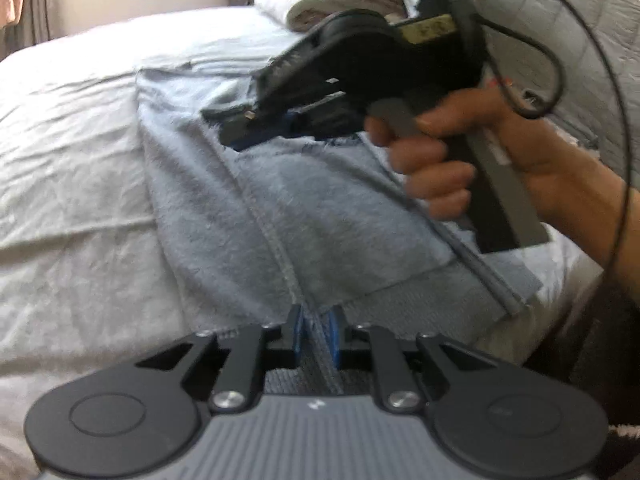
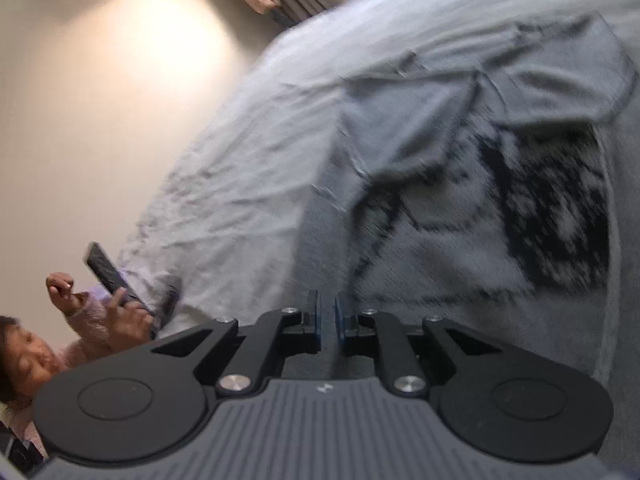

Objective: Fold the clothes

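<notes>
The left gripper pinches the near edge of a gray sweater, with a fold of cloth squeezed between its blue pads. Just ahead of it, the sweater lies spread on a white bed sheet. Farther ahead and to the right, a hand holds the right gripper, which nips the sweater's far edge too (its pads sit close together on cloth). Behind it is a pile of folded clothes.
</notes>
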`<act>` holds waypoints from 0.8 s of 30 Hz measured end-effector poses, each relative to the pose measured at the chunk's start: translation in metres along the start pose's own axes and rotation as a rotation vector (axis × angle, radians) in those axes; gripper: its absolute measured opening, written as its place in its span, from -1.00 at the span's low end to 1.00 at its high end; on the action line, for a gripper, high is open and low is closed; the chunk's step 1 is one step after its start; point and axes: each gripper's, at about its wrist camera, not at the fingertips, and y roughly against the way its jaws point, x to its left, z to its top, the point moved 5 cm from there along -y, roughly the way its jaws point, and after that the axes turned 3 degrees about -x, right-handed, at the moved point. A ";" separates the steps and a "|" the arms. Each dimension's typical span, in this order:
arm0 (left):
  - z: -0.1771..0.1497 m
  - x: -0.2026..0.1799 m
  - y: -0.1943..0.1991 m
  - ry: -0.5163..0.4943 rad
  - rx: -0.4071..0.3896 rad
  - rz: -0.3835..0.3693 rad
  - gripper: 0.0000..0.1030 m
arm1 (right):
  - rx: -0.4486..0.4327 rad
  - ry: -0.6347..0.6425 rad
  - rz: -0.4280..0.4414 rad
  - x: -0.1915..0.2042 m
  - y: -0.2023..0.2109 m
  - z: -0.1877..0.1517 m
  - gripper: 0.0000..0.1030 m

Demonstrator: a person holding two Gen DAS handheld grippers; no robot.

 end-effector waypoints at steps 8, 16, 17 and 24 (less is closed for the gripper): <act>0.020 0.020 -0.009 0.064 -0.062 0.027 -0.77 | -0.098 0.007 0.004 0.006 -0.022 0.019 -0.72; 0.001 0.031 -0.015 0.084 -0.026 0.023 -0.77 | -0.096 0.020 -0.165 -0.016 -0.062 0.024 -1.00; -0.002 0.032 -0.012 0.098 -0.030 0.014 -0.77 | -0.103 0.035 -0.194 -0.021 -0.063 0.023 -1.00; 0.007 0.041 0.009 0.129 -0.100 0.003 -0.77 | -0.119 0.011 -0.168 -0.020 -0.017 0.025 -0.68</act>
